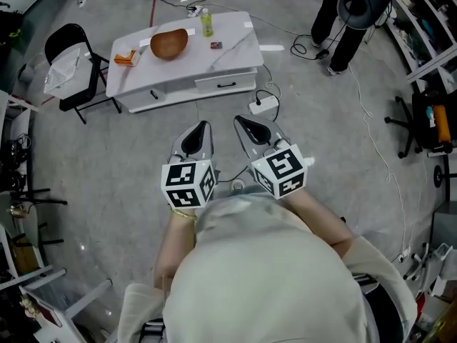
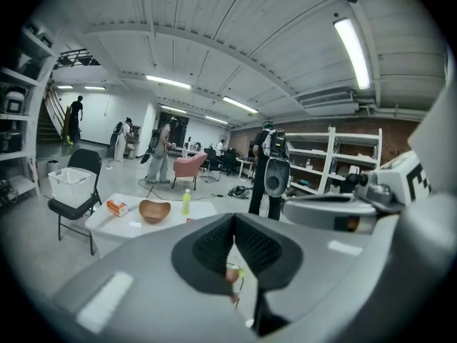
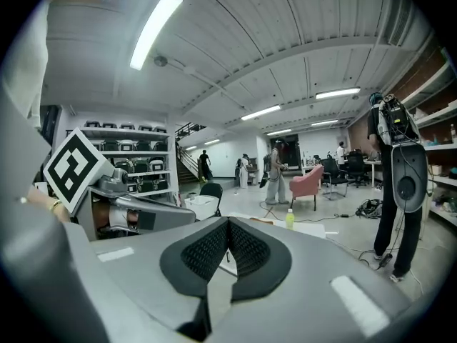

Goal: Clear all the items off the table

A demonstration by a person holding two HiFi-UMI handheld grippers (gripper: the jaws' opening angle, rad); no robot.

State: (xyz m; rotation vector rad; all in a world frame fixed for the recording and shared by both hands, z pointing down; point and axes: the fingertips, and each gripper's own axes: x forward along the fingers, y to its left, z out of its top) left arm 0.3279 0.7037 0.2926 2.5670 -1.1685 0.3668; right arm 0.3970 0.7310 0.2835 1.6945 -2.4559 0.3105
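Left tool (image 1: 202,127) and right tool (image 1: 243,122): both closed, empty, side by side above grey floor (image 1: 107,163), well apart from low white bench (image 1: 235,52). On bench: brown wooden bowl (image 1: 169,43), upright yellow-green plastic bottle (image 1: 207,23), orange carton (image 1: 126,58).

The room is bright and evenly lit from above by long ceiling strip lights (image 2: 353,41), which flare white in both gripper views. In the head view the grey floor (image 1: 107,163) carries only soft, faint shadows under the white table (image 1: 235,52) and the black chair (image 1: 68,38). Both gripper views are strongly fisheyed, with bent lines and black corners. The near bodies of the left gripper (image 2: 234,224) and right gripper (image 3: 228,227) look soft, and distant people (image 2: 163,148) are small and hazy
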